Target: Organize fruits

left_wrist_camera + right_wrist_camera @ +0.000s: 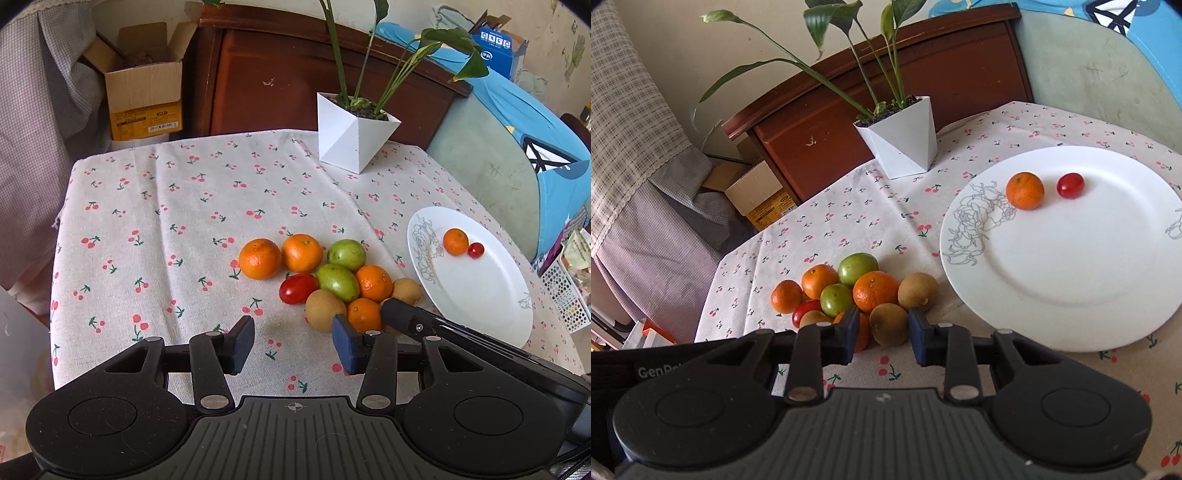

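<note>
A pile of fruit lies on the cherry-print cloth: mandarins (259, 258), two green fruits (338, 282), a cherry tomato (297, 288) and brown round fruits (325, 309). To its right a white plate (480, 295) (1052, 266) carries one mandarin (1025, 191) and one cherry tomato (1070, 185). My right gripper (884, 330) is at the pile's near edge, its pads closed on a brown fruit (888, 325); one of its fingers (402, 317) shows in the left wrist view. My left gripper (293, 345) hovers just in front of the pile, open and empty.
A white angular pot (351, 140) (905, 144) with a leafy plant stands at the table's far side. Behind it is a dark wooden cabinet (280, 92). A cardboard box (144, 85) sits off the far left corner; a padded chair (491, 166) is to the right.
</note>
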Motion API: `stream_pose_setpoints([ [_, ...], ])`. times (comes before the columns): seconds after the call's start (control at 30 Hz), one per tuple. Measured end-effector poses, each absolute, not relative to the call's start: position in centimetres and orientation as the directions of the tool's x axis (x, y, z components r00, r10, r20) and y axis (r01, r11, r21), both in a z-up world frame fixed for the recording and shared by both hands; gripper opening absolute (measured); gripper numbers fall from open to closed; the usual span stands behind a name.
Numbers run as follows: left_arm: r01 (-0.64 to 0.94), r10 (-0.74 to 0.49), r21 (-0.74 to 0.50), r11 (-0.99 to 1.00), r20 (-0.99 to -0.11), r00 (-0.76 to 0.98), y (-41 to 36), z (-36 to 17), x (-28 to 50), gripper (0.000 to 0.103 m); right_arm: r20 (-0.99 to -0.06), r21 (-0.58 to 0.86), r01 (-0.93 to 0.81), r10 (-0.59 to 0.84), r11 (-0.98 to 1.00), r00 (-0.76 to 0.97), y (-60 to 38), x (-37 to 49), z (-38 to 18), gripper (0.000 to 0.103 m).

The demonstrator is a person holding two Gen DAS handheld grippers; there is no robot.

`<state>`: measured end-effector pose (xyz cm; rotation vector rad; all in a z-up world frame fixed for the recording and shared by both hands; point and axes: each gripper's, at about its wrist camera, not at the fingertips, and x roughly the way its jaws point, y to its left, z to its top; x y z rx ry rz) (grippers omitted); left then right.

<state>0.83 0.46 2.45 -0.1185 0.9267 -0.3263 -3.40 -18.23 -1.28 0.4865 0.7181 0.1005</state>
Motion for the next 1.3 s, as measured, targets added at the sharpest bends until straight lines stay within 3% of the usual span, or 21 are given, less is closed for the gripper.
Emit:
stream_pose_setpoints([
  [0.03, 0.226, -0.329, -0.241, 0.944, -0.765, 0.554, 0.4, 2.4, 0.8, 0.043, -0.617, 0.461, 0.083, 0.252, 0.884, 0.745, -18.4, -3.4, -1.3, 0.020],
  [0.43, 0.235, -0.331, -0.238, 0.943, -0.764, 0.554, -0.6, 1.9, 1.1, 0.042, -0.642, 0.423, 0.077, 0.238, 0.903, 0.729, -19.5, -4.7, -0.8, 0.018],
  [1.1, 0.253, -0.275, -0.145, 0.956, -0.739, 0.615, -3.2, 0.9, 1.5, 0.037, -0.634, 0.423, 0.056, 0.251, 0.904, 0.731, -19.1, -4.4, -1.4, 0.028],
  [1.3, 0.254, -0.299, -0.178, 0.951, -0.745, 0.596, -2.9, 1.1, 1.1, 0.030, -0.635, 0.425, 0.053, 0.255, 0.904, 0.730, -19.0, -4.3, -1.6, 0.029],
])
